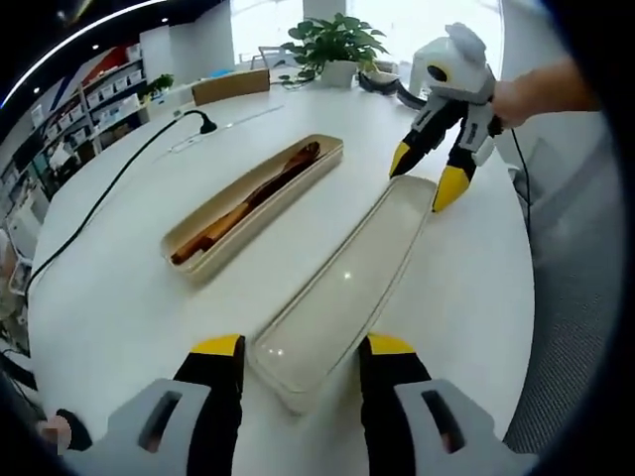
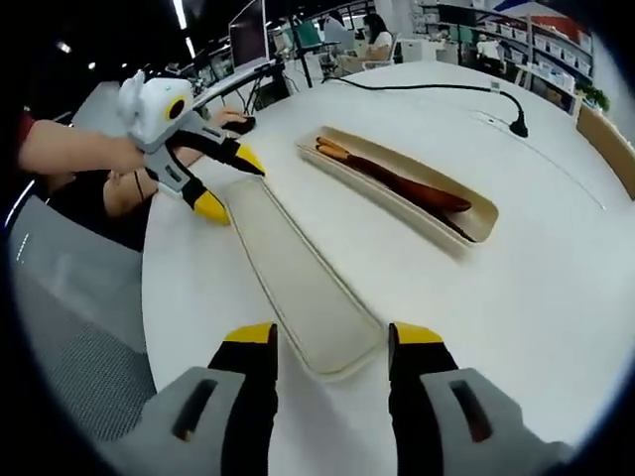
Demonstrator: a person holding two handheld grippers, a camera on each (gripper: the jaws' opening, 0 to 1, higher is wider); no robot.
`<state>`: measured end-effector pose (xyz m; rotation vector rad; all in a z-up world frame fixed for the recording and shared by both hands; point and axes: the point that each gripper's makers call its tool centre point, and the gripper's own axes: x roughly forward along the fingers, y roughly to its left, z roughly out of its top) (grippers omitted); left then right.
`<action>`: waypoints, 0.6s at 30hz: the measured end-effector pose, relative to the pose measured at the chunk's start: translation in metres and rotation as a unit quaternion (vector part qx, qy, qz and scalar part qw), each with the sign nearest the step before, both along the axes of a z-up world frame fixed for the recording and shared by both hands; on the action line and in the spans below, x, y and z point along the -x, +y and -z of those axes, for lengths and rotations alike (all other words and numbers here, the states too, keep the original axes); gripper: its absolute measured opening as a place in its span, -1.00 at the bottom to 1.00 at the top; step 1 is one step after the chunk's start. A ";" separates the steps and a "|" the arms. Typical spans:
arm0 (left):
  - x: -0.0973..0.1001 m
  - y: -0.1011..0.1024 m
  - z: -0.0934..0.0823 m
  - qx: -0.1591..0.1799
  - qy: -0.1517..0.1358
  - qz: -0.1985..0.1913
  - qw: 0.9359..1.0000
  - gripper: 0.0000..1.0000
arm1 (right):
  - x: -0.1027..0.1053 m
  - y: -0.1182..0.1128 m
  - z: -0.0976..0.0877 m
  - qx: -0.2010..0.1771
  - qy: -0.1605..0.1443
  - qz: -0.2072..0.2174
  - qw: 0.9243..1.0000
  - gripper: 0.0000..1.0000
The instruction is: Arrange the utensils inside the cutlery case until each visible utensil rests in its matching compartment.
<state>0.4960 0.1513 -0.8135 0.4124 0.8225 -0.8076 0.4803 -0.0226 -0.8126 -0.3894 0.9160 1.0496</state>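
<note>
Wooden utensils (image 1: 248, 198) lie in the cutlery case (image 1: 203, 260) on the counter (image 1: 119, 297), while its light, stiff, slippery lid (image 1: 342, 288) sits between my wide-open left hand-held gripper (image 1: 301, 349) and right hand-held gripper (image 2: 330, 337), best pinched at each end's rim.

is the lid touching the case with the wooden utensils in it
Apart. The left gripper view shows a strip of bare white table between the lid and the case along their whole length; the right gripper view shows the same gap.
</note>
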 end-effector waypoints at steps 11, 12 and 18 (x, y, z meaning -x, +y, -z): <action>0.020 0.003 0.000 -0.002 0.049 0.014 0.999 -0.05 | 0.019 0.000 0.003 0.028 -0.035 -0.041 0.998 -0.27; 0.022 0.003 0.000 -0.006 0.051 0.020 0.999 -0.06 | 0.021 0.000 0.002 0.017 -0.024 -0.039 0.999 -0.27; 0.028 0.004 0.001 -0.031 0.050 0.048 0.997 -0.22 | 0.033 -0.004 -0.004 -0.056 0.092 0.029 0.994 -0.28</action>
